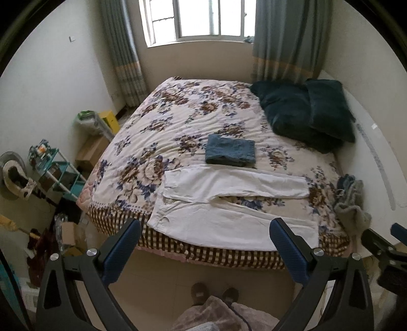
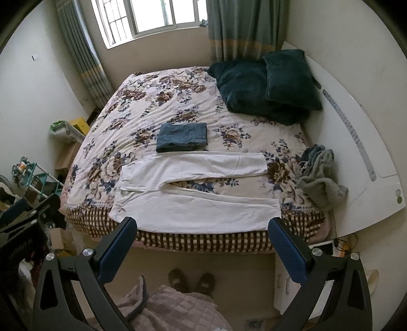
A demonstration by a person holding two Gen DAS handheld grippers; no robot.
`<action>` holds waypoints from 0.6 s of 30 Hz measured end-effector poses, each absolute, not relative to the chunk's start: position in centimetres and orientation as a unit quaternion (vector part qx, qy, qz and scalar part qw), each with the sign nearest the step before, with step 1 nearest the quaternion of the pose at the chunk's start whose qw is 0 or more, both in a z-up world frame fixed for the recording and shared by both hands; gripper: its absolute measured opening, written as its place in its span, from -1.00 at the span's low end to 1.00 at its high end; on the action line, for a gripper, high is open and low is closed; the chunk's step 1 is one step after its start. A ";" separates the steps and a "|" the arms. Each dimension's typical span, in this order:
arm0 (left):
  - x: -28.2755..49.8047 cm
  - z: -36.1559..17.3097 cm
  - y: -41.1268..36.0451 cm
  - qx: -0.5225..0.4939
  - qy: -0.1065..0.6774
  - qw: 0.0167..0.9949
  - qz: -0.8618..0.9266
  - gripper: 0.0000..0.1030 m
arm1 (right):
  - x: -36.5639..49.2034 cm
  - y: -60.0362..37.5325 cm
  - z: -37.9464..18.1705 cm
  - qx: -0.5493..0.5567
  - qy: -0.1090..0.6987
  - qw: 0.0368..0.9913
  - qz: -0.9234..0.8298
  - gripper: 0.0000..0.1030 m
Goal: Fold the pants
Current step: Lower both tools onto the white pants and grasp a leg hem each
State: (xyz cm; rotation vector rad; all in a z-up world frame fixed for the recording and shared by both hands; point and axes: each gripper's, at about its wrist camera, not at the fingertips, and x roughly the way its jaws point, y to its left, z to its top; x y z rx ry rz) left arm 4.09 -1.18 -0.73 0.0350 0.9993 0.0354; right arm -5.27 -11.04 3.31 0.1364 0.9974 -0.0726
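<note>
Left gripper: jaws wide apart, empty, above the bed's near edge. Right gripper: likewise spread, empty. White pants: flat on floral bedspread, legs parted, waistband left. Likely light, limp, wrinkle-prone; best pinched at waistband corner and hem. Folded jeans just beyond.

Daylight pours from the window far ahead of both tools, blown out to white glare. The room is evenly, softly lit with faint shadows. Fisheye bending curves the walls, dark vignette fills the corners, and focus is slightly soft.
</note>
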 end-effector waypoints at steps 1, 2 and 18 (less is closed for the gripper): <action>4.3 -1.6 -1.5 0.019 0.479 0.877 0.023 1.00 | -4.7 -11.5 2.0 0.065 0.480 0.874 -0.036 1.00; 4.9 -2.4 -1.6 0.020 0.479 0.877 0.031 1.00 | -4.1 -11.7 1.1 0.064 0.482 0.873 -0.036 1.00; 18.7 -18.4 -2.0 0.090 0.534 0.837 0.071 1.00 | 14.6 -16.5 -18.5 0.059 0.504 0.861 -0.042 1.00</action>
